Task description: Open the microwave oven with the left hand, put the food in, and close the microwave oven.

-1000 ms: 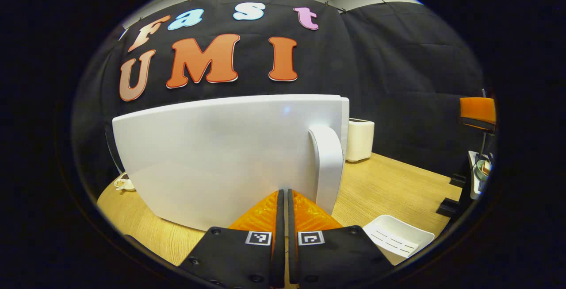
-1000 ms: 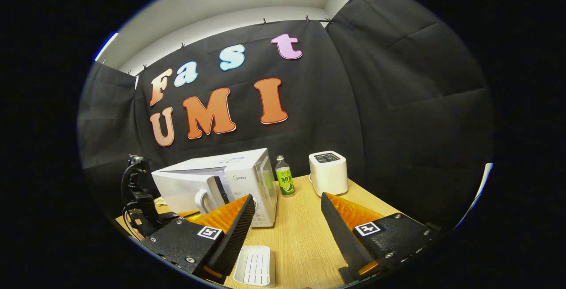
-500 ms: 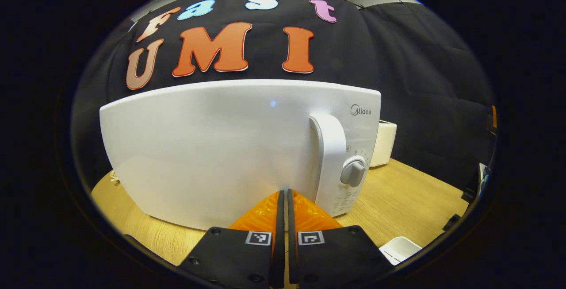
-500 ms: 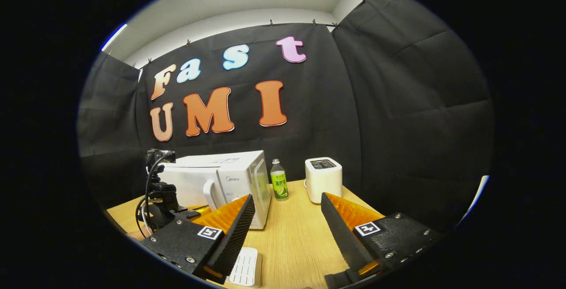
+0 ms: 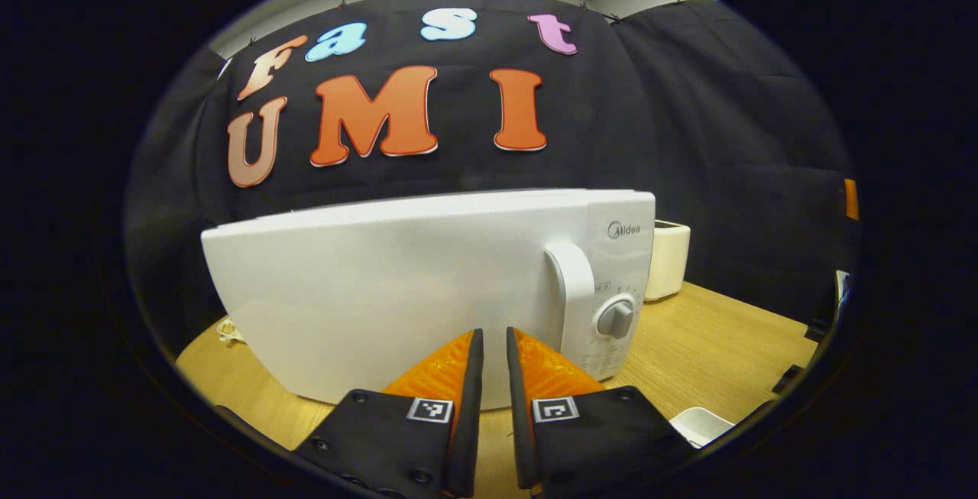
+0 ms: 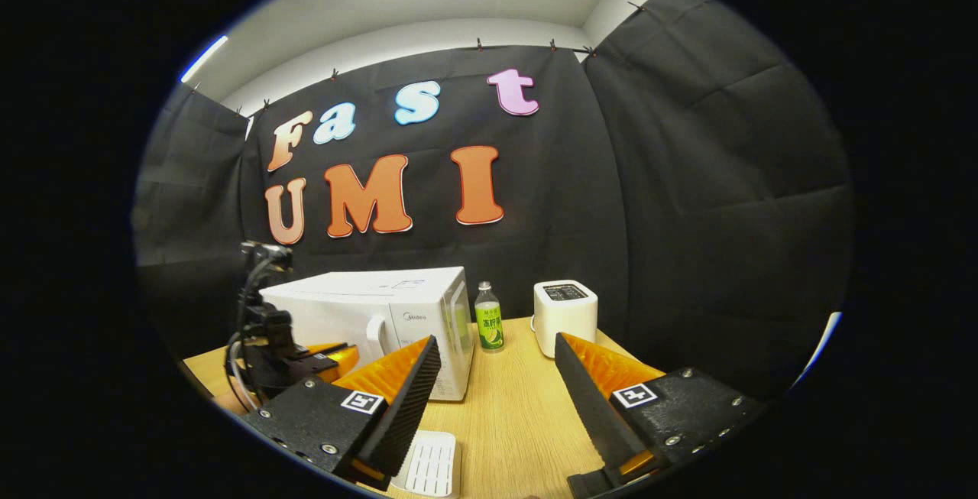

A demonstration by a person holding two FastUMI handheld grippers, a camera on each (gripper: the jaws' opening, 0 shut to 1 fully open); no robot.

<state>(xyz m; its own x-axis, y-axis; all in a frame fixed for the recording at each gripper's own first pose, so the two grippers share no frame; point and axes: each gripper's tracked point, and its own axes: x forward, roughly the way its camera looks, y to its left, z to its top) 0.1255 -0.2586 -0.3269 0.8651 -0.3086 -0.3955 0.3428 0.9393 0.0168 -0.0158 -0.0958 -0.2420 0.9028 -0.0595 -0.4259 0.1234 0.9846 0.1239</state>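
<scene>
Left gripper (image 5: 490,346) level before the seemingly closed microwave (image 5: 397,293), fingers slightly apart; right gripper (image 6: 497,365) wide apart.

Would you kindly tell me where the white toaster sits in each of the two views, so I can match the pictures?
Left gripper view: the toaster peeks out at right of centre, mostly hidden behind the microwave's right edge.
Right gripper view: the toaster stands in full sight just right of centre on the table, right of the green-labelled bottle.
Shared landmark: the white microwave, left of the toaster in both views.
</scene>
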